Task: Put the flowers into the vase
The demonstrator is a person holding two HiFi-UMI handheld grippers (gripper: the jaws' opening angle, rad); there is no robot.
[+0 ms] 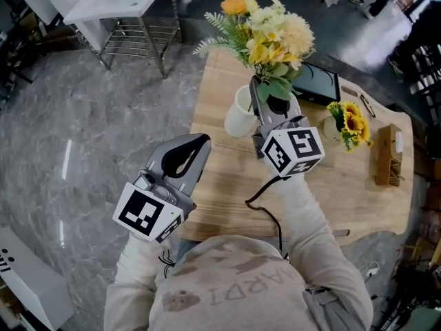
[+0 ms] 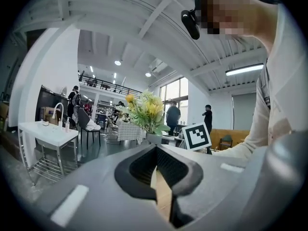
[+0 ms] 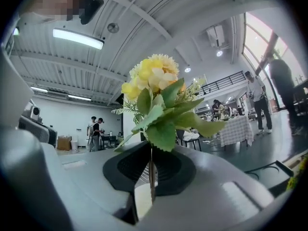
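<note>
Nearest, the left gripper (image 1: 200, 143) hangs empty, jaws together. Beyond it, the right gripper (image 1: 270, 92) pinches the yellow flower bunch (image 1: 272, 36) by its stem, just beside the white cylindrical vase (image 1: 240, 114). Centre the stems over its mouth, then lower upright.

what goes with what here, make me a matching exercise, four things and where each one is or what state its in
Things:
1. bouquet
2. white vase
3. left gripper
4. sunflowers

Places or states:
A. shut, nothing between the jaws
B. stands on the table, no flowers in it
C. stem clamped in the right gripper
D. toward the table's right end

Pairs: 1-C, 2-B, 3-A, 4-D
</note>
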